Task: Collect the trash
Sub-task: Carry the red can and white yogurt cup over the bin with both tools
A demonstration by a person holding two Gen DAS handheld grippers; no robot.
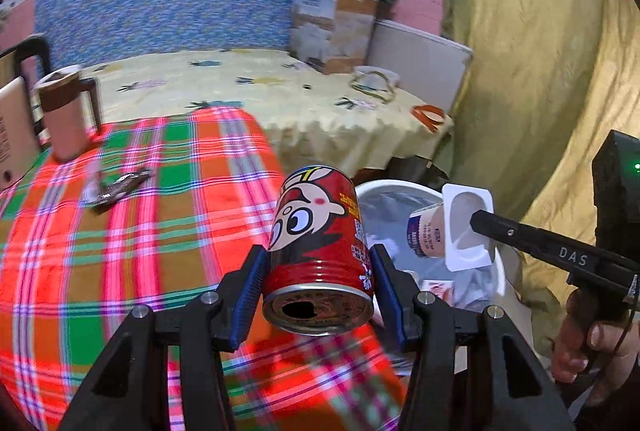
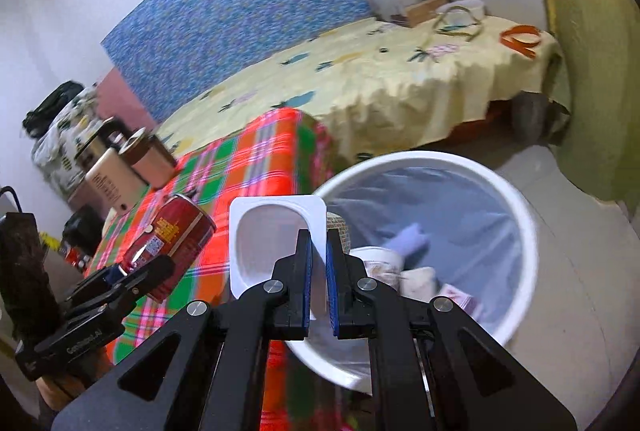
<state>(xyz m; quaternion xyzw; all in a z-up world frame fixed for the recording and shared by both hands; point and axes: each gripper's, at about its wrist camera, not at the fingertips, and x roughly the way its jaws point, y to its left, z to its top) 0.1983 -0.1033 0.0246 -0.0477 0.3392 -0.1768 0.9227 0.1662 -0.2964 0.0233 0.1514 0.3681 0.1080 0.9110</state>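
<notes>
Two hand-held grippers carried trash toward the bin. Left hand-held gripper [image 1: 318,271] pinched a red printed metal drink can [image 1: 320,251] across its sides, long axis running forward along the fingers, opened end nearest. Just ahead and to its right stood the white round lined trash bin [image 1: 498,271]. Right hand-held gripper [image 2: 318,271], nearer, pinched the wall of a white plastic yogurt cup [image 2: 276,243] over that bin's rim. Farther back, a brown crumpled wrapper [image 1: 120,187] lay on the plaid-clothed table [image 1: 160,231].

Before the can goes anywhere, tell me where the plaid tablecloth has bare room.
Bare plaid tablecloth lies between the wrapper and the can, and along the near edge. The far left corner is crowded: mug, tan box.
</notes>
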